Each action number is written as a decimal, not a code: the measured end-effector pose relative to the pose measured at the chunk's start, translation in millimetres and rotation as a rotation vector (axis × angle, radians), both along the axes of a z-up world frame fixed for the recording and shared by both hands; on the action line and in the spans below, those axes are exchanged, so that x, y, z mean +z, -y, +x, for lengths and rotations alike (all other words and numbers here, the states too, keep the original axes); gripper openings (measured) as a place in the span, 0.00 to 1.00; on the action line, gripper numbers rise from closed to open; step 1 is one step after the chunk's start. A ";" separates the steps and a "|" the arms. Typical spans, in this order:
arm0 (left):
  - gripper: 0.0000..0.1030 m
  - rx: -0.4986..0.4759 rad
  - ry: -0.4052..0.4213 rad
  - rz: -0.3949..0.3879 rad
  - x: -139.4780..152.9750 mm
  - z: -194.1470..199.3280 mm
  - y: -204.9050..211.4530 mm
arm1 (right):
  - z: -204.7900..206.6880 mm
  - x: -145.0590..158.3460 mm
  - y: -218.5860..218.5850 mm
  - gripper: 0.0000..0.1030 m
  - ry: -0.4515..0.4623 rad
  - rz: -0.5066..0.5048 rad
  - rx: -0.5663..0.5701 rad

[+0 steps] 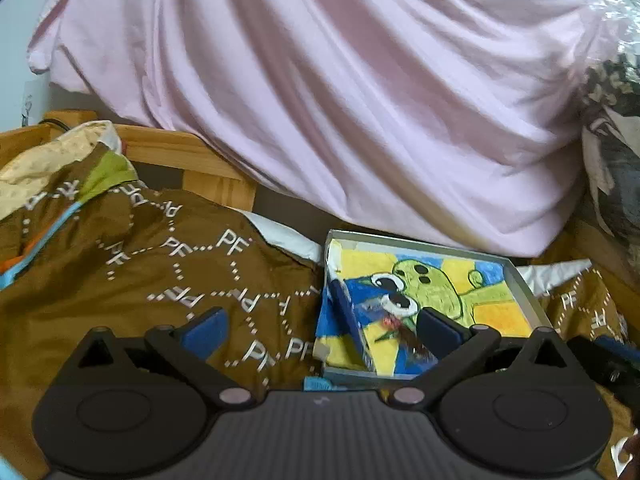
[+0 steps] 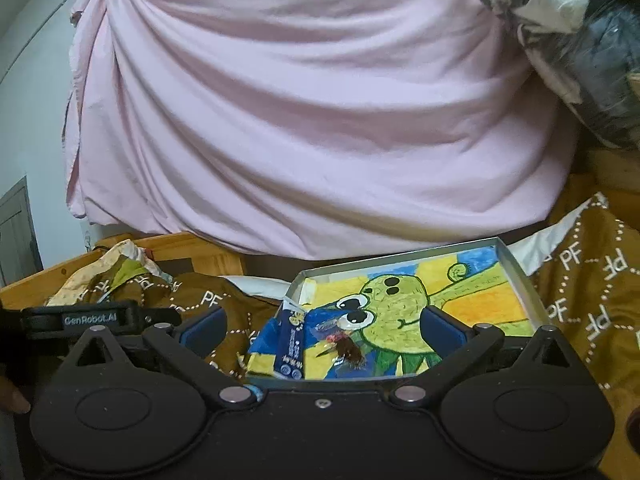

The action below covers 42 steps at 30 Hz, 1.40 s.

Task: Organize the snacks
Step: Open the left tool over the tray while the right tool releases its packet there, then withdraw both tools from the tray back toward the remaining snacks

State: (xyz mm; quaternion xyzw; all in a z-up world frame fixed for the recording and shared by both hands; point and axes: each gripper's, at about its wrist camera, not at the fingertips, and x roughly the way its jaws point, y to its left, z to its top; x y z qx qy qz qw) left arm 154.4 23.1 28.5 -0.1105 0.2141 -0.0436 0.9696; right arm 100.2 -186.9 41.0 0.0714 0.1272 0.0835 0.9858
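A large pink sheet [image 2: 304, 120] hangs bunched across the far side of the scene, filling most of both views. Below it a brown cloth [image 1: 132, 272] printed with white "PF" letters covers the surface, with a wooden frame [image 1: 192, 160] showing at far left. To the far right sits a clear-wrapped dark bundle [image 2: 580, 40].

On the brown cloth lies a shallow grey tray [image 2: 516, 276] lined with a crayon drawing [image 2: 404, 312] of a green cartoon creature on yellow and blue. The snacks sit in the tray's near-left part — a blue packet [image 2: 292, 344] standing on edge against the wall, and beside it a small wrapper [image 2: 348, 344] with a dark brown picture.

The left gripper [image 1: 320, 330] is spread wide, empty, its right finger over the tray's near edge. The right gripper [image 2: 320, 330] is likewise spread and empty, straddling the snacks.
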 end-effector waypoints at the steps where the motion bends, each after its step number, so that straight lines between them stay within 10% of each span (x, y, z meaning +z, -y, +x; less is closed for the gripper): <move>1: 0.99 -0.003 -0.001 0.005 0.0 -7.1 -1.0 | -7.8 -0.2 -1.0 0.99 0.001 -0.002 -0.007; 17: 1.00 -0.022 -0.085 0.166 -26.7 -80.4 1.6 | -66.7 -26.8 -16.3 0.99 -0.094 -0.116 -0.051; 42: 1.00 -0.078 -0.295 0.226 -61.7 -74.6 14.0 | -48.6 -75.3 -27.3 0.99 -0.371 -0.169 -0.047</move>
